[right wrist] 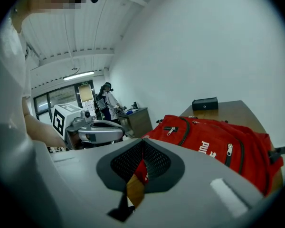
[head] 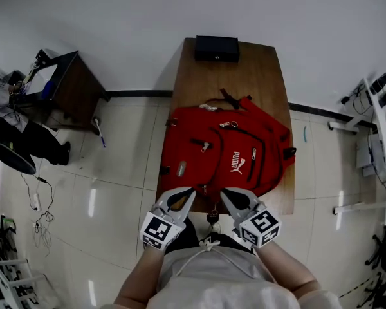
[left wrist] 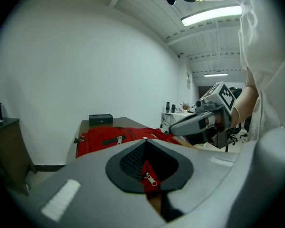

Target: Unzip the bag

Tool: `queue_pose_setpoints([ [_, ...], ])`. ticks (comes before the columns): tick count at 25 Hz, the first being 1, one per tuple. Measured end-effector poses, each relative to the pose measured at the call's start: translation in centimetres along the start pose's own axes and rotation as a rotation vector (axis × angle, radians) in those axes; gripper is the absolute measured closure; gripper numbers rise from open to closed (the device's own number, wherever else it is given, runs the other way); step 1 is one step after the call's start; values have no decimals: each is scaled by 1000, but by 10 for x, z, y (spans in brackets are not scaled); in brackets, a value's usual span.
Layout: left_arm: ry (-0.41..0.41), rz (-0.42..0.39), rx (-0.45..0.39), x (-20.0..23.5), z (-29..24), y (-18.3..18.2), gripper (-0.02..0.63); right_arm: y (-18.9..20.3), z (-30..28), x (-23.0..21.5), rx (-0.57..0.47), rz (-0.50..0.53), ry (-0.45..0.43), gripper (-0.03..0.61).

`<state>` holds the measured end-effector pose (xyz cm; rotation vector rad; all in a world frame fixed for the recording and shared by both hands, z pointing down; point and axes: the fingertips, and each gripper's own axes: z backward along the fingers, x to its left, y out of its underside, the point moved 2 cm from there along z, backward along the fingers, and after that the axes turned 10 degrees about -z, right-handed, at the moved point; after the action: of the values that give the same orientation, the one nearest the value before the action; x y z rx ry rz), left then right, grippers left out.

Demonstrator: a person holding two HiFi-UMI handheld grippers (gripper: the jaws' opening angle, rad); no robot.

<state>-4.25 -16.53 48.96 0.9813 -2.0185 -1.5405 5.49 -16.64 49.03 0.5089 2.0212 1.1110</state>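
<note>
**Q:** Bag location?

**A:** Red bag (head: 228, 147) lies flat on the wood table (head: 264, 63), mid to near end, handle end twd the far side. Black box (head: 217, 47) sits at the far end, well apart from the bag.

**Q:** Grippers?

**A:** Left gripper (head: 190, 192) and right gripper (head: 224, 193) are both at the bag's near edge, side by side.
- Left: jaws together at the tips, nothing clamped btwn them. Red fabric and a small zip pull (left wrist: 149, 177) show thru the gap behind the tips.
- Right: same, jaws together, nothing held. Only red fabric and a bit of table show thru the gap.
- Can't tell if either tip touches the bag.

**Q:** Zips?

**A:** All visible zips look closed. Top pull (head: 229, 124) is near the handle end. Front pocket pull (head: 206, 146) and side pocket pull (head: 253, 154) appear undisturbed. No compartment gapes.

**Q:** Progress?

**A:** Judgement: nil done. No pull is gripped and no zip is started. Whole job remains, approx.:
- part one pair of jaws and take a pull
- steady the bag w/ the other gripper
- run the zip along its track
</note>
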Motion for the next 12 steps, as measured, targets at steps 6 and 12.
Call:
queue_pose_setpoints([
  [6,112,-39,100,11,-18,42,614,47,-45,-5,138,-37,-21,531],
  [12,186,-55,132,11,-39,61,614,86,-72,-22,252,-89,26,482],
])
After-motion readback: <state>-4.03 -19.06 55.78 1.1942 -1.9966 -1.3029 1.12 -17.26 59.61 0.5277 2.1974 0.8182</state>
